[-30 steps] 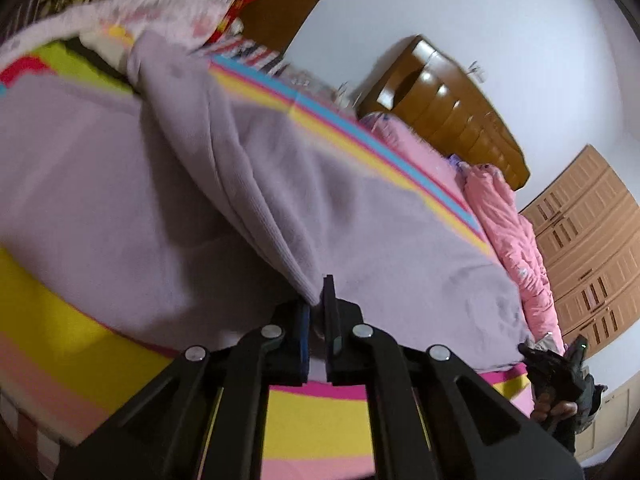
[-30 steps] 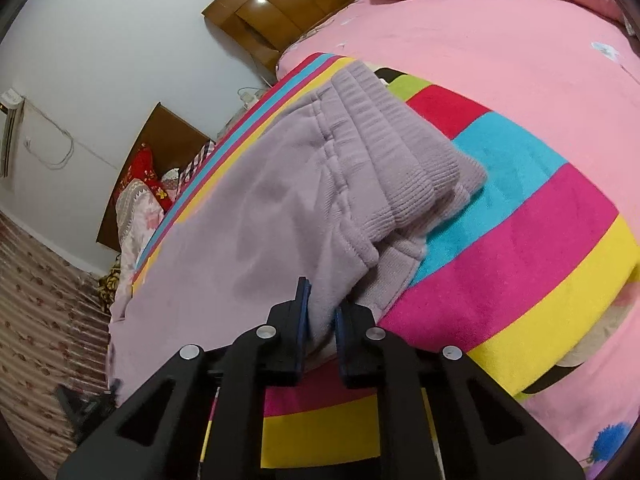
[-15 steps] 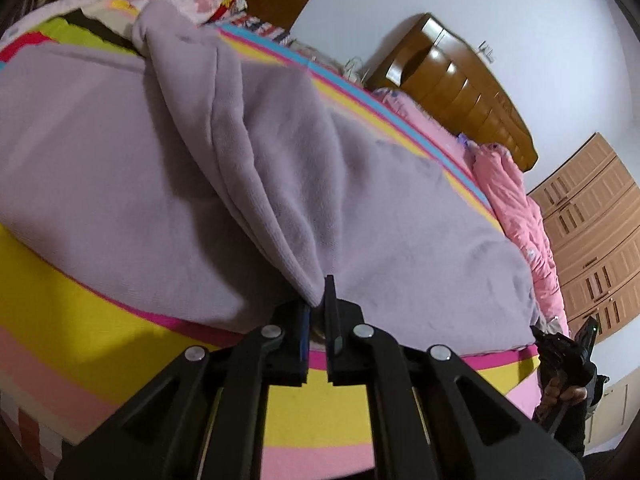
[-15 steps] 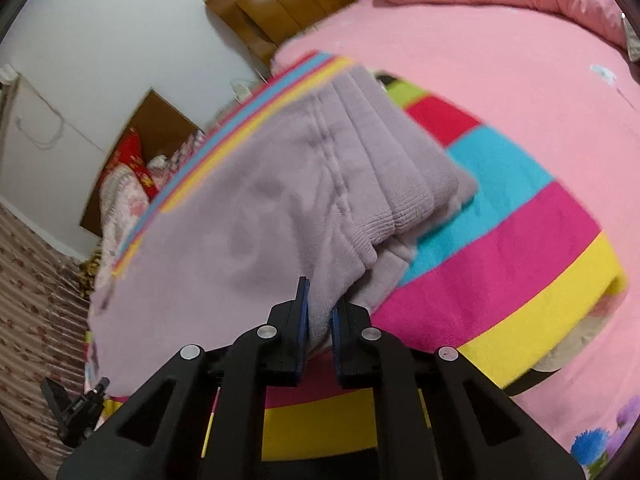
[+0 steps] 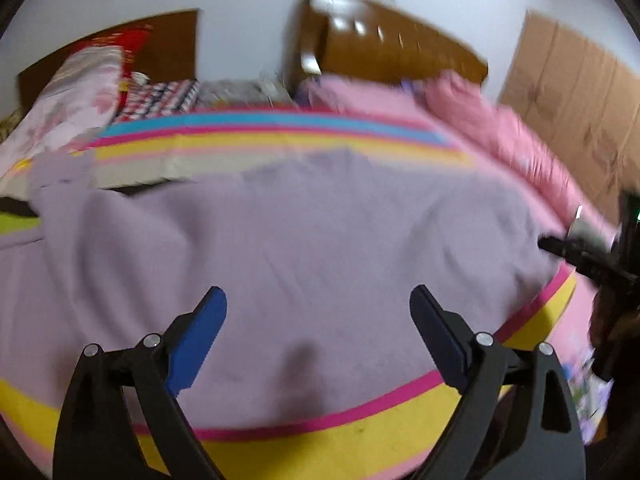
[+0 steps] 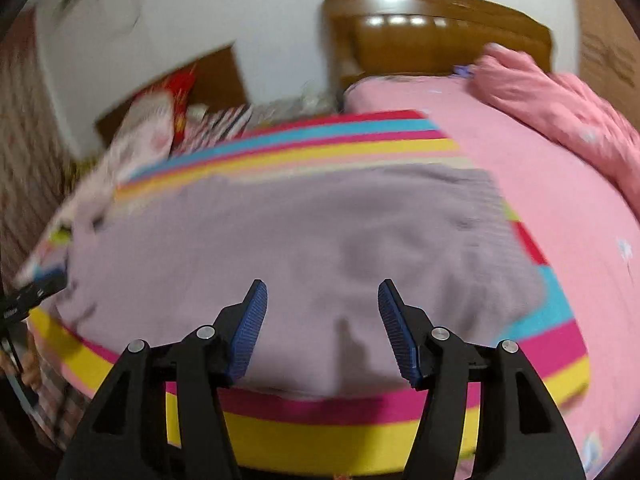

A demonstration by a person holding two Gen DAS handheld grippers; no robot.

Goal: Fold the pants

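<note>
We see both jaws just opened: left hand-held gripper (image 5: pixel 318 300) wide, right hand-held gripper (image 6: pixel 322 294) partly, nothing pinched; lilac pants (image 5: pixel 320 240) lie on the striped bed (image 5: pixel 320 452).

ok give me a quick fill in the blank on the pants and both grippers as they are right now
1. The pants lie spread on a ____ blanket.
2. The left gripper has its jaws ____, with no cloth pinched between them.
3. The right gripper holds ____.
4. The colour of the pants is ____.

Missing words: striped; open; nothing; lilac
</note>
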